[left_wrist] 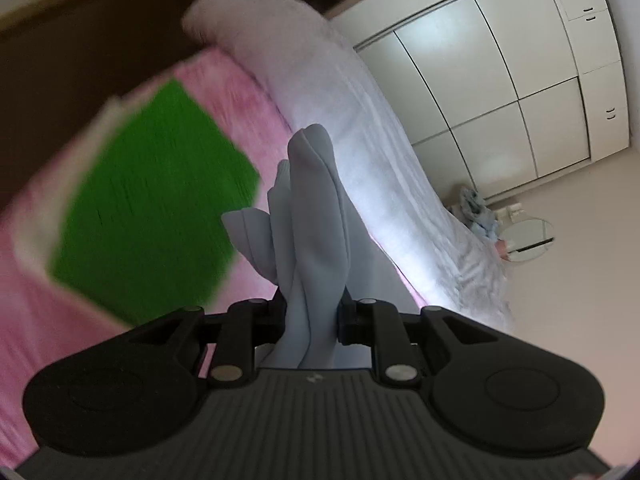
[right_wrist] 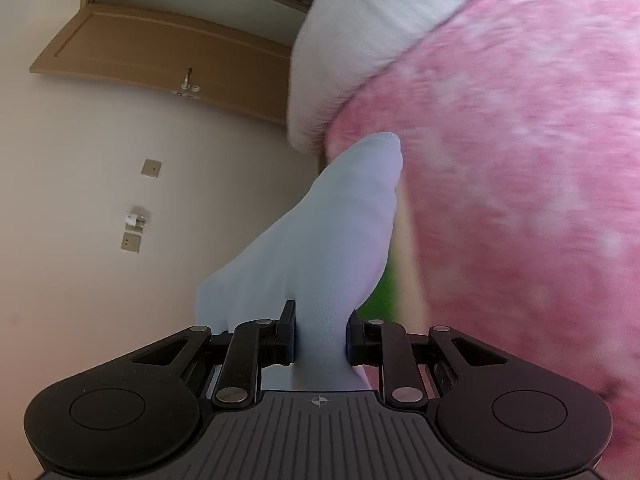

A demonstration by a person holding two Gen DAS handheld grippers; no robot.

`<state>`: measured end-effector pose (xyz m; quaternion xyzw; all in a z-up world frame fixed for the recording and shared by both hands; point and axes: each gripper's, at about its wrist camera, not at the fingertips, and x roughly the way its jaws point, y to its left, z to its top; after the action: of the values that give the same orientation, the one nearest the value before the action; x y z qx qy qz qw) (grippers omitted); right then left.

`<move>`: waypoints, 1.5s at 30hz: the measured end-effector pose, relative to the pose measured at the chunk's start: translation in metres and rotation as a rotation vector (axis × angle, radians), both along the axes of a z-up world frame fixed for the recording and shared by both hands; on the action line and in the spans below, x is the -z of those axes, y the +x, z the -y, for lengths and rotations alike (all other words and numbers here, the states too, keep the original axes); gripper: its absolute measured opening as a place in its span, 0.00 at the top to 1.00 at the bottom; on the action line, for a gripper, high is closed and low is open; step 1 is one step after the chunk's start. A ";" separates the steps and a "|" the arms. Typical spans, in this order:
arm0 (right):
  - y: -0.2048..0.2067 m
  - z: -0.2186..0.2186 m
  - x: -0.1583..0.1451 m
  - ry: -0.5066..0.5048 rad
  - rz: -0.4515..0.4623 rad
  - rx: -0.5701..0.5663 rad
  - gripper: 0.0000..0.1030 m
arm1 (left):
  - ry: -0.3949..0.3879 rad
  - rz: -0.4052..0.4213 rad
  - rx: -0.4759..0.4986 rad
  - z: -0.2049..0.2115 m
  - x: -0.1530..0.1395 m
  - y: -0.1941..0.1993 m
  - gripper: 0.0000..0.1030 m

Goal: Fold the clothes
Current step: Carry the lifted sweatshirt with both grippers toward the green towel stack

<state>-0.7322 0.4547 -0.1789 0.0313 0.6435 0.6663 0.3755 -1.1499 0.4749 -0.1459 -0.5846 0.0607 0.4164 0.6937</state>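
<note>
My left gripper is shut on a bunched fold of a pale blue-grey garment, which stands up between the jaws above a pink bed cover. A green mat lies on the bed to the left of it. My right gripper is shut on another part of the same pale blue garment, held in the air beside the pink bed cover. A sliver of the green mat shows behind the cloth. Both views are tilted and motion-blurred.
A white quilt lies along the bed's far side, and shows in the right wrist view too. White wardrobe doors stand beyond. A small heap of blue clothes and a round white object sit on the floor. A wooden door is in the right wrist view.
</note>
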 end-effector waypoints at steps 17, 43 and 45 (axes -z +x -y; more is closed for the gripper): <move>-0.115 -0.130 0.121 -0.086 0.172 0.001 0.66 | -0.118 -0.094 -0.035 -0.133 0.131 -0.060 0.75; -0.112 -0.081 0.100 -0.105 0.297 -0.034 0.67 | -0.148 -0.137 0.008 -0.099 0.114 -0.085 0.81; -0.111 -0.085 0.086 -0.092 0.334 -0.041 0.66 | -0.120 -0.201 0.001 -0.099 0.095 -0.087 0.80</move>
<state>-0.8436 0.5392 -0.2653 -0.1100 0.6027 0.6394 0.4646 -1.2366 0.5735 -0.2405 -0.5804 0.1549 0.4683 0.6480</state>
